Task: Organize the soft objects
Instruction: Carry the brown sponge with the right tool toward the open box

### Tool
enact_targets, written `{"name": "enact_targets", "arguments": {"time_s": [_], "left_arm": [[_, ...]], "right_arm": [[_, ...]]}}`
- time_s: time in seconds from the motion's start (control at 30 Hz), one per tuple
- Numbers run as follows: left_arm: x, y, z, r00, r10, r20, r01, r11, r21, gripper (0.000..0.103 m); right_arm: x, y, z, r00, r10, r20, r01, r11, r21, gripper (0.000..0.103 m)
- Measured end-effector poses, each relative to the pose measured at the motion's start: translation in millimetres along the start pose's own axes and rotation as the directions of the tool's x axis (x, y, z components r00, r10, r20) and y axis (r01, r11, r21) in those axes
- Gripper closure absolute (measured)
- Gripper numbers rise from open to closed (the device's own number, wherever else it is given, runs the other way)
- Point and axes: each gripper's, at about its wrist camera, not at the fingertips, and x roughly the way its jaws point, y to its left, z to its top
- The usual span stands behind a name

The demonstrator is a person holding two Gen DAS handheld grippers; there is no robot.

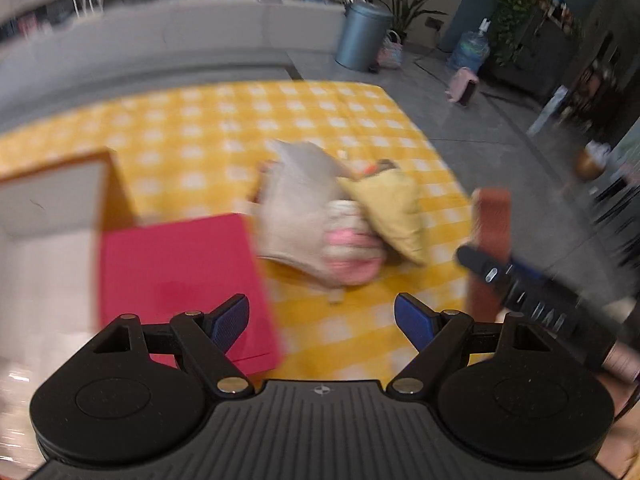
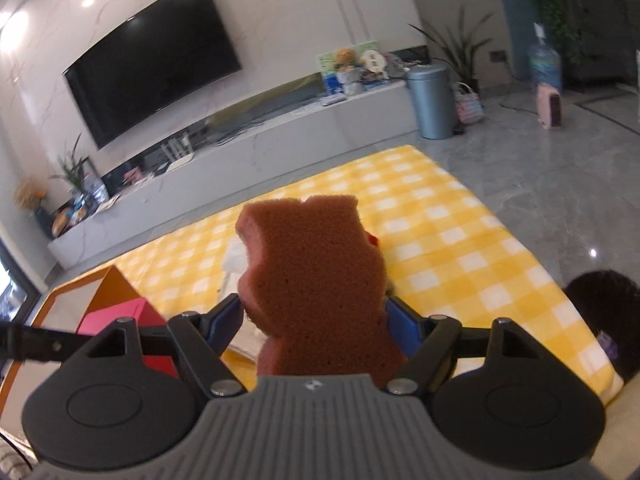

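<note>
1. The right gripper (image 2: pixel 316 320) holds a brown sponge (image 2: pixel 316 280) between its two blue pads. The jaws stand wide, and both pads press on the sides of the sponge.
2. The sponge stands upright above the yellow checked cloth (image 2: pixel 460 240) and touches nothing else. Its top edge has a wavy, notched outline.
3. In the left wrist view the same sponge (image 1: pixel 490 248) shows at the right edge of the cloth (image 1: pixel 200 128), with the black finger of the right gripper (image 1: pixel 486 270) across it.
4. The left gripper (image 1: pixel 322 322) is wide open, and nothing is between its blue pads (image 1: pixel 232 322).
5. A pile of soft things lies on the cloth in front of the left gripper: a beige cloth piece (image 1: pixel 296 200), a yellow soft piece (image 1: pixel 394 208) beside it, and a pink and white striped item (image 1: pixel 350 244) at the near side. The picture is blurred, so I cannot tell more exactly what they are.
6. To the left of the pile stands a pink box (image 1: pixel 176 272), and behind it an open box with an orange rim (image 1: pixel 52 200).
7. A grey bin (image 2: pixel 432 100) stands on the floor beyond the cloth.
</note>
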Motion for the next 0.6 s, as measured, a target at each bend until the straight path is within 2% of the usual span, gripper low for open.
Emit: {"name": "enact_targets", "arguments": {"time_s": [0.03, 0.13, 0.37, 0.5, 0.6], "left_arm": [[8.2, -2.6, 5.5, 1.000, -0.015, -0.014, 0.015, 1.000, -0.014, 0.006], [30.6, -12.9, 16.1, 0.999, 0.000, -0.032, -0.001, 0.999, -0.042, 0.006], [69.0, -38.8, 30.0, 0.997, -0.054, -0.059, 0.053, 0.999, -0.010, 0.006], [100.6, -51.1, 29.4, 0.988, -0.103, -0.112, 0.100, 0.994, -0.031, 0.006], [121.6, -58.9, 33.1, 0.988, -0.078, -0.136, 0.074, 0.997, -0.033, 0.007]], "right_arm": [[0.6, -3.1, -0.8, 1.000, -0.003, -0.012, 0.003, 1.000, 0.000, 0.027], [4.2, -8.7, -4.8, 0.998, -0.038, -0.040, 0.037, 0.999, -0.024, 0.027], [0.8, -36.9, -8.1, 0.981, -0.186, -0.055, 0.188, 0.981, 0.039, 0.027], [0.2, -54.2, -11.6, 0.977, -0.202, -0.063, 0.207, 0.975, 0.077, 0.027], [-0.7, -58.8, -14.4, 0.976, -0.208, -0.071, 0.213, 0.973, 0.085, 0.027]]}}
